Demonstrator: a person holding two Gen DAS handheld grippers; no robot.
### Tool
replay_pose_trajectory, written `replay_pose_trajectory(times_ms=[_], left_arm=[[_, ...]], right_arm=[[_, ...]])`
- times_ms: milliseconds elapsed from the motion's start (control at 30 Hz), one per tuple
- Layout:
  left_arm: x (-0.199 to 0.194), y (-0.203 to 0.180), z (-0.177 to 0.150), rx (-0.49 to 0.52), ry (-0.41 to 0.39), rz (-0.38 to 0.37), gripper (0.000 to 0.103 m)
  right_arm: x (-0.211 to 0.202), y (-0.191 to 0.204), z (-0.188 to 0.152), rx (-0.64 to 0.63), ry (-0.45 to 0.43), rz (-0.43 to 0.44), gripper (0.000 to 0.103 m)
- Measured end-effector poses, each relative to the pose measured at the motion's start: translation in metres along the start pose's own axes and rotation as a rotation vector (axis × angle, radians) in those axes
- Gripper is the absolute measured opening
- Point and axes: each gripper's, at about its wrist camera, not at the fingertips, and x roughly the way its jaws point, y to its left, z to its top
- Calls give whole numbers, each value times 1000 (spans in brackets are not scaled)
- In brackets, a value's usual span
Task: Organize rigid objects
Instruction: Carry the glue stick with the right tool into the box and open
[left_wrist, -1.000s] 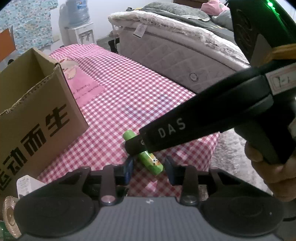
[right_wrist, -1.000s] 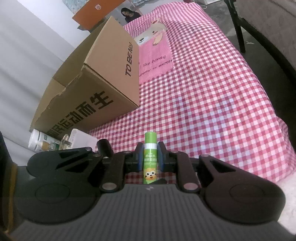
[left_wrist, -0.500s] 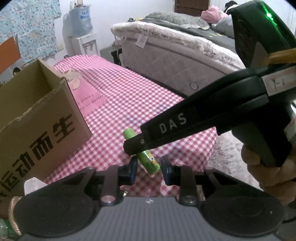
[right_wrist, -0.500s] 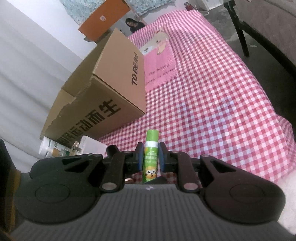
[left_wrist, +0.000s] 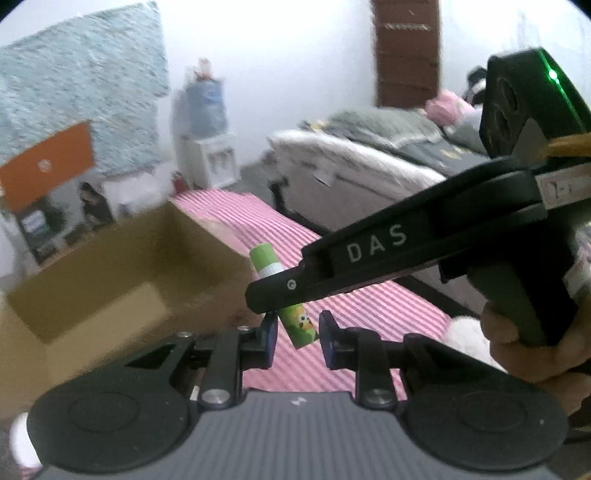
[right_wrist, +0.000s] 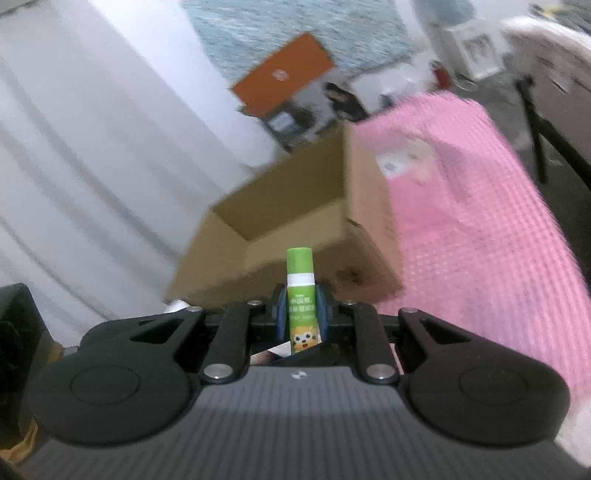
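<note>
My right gripper (right_wrist: 300, 312) is shut on a green tube (right_wrist: 301, 295) with a cartoon face, held upright above the table. In the left wrist view the right gripper (left_wrist: 273, 295) crosses from the right and the green tube (left_wrist: 295, 317) hangs tilted in it, over the pink checked cloth (left_wrist: 354, 306). My left gripper (left_wrist: 295, 332) is open and empty, its fingertips either side of the tube's lower end without touching. The open cardboard box (right_wrist: 306, 221) sits just beyond the tube; it also shows at the left of the left wrist view (left_wrist: 122, 266).
A bed (left_wrist: 369, 162) stands to the right of the table. A water dispenser (left_wrist: 207, 147) and an orange board (left_wrist: 48, 166) stand by the far wall. White curtain (right_wrist: 92, 166) hangs left of the box. Both views are motion-blurred.
The right gripper has lifted the green tube off the cloth and carried it up towards the box. Both cameras have risen, so the box's open top now shows.
</note>
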Motion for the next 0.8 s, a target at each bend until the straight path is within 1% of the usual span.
replay_pose_trajectory(times_ms=[133,233,300,400,500,567,633,667,700,800], left_arm=[[-19,33,13,-38,-19,78,25],[-21,64,24,-71,9,137,25],[-15,89,29,-108,40,158,25],[2,127,34,-163,94,184,26],[26,162,29,-208,155,203,27],[40,182,24,-225,202,225,28],[51,198,17,-243,248,237,34],[43,211,9,-255,252,242,43],[37,215,3,-265,248,245,54],[29,221,-1,-282,220,237,70]], right_arm=[[23,37,26,-57,13,82,15],[56,62,51,-78,61,143,15],[90,75,69,-73,118,173,15],[142,88,90,-38,213,194,15],[202,93,108,14,323,188,15],[235,98,112,40,387,170,15],[271,96,115,69,458,149,15],[286,94,115,75,489,142,15],[299,93,114,86,509,119,17],[333,97,113,67,568,80,17]])
